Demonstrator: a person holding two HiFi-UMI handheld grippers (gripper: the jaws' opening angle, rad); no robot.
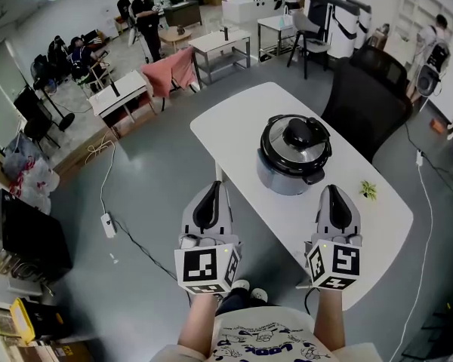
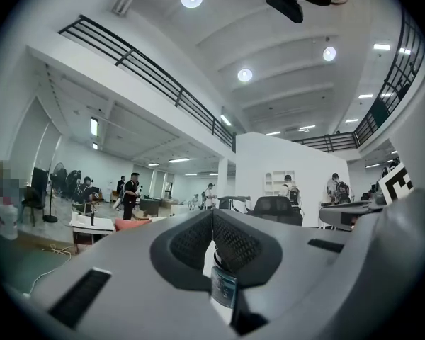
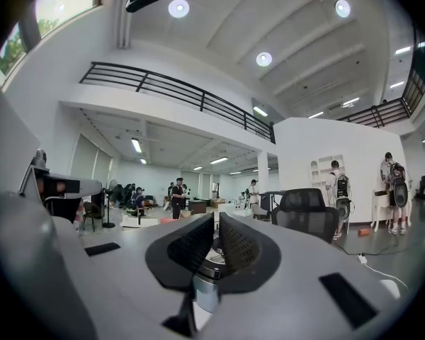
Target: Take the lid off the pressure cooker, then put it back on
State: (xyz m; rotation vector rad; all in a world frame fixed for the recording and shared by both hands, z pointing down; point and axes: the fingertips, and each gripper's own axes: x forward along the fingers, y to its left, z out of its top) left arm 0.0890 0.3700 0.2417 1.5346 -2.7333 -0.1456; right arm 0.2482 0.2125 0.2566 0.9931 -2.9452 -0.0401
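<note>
The pressure cooker [image 1: 285, 173] stands in the middle of the white table [image 1: 234, 127], silver-bodied, with its lid [image 1: 287, 151] on and a black handle [image 1: 303, 133] on top. My left gripper [image 1: 211, 189] is held level at the table's near edge, left of the cooker and short of it, shut and empty. My right gripper [image 1: 334, 192] hovers over the table just in front of the cooker's right side, also shut and empty. In the right gripper view the closed jaws [image 3: 217, 222] hide most of the cooker [image 3: 211, 255]. The left gripper [image 2: 212, 214] shows its pads pressed together.
A black office chair [image 1: 366, 96] stands behind the table at the right. A small green sprig [image 1: 368, 190] lies on the table right of the cooker. A cable with a power strip [image 1: 108, 225] runs over the floor at the left. Desks and people fill the back.
</note>
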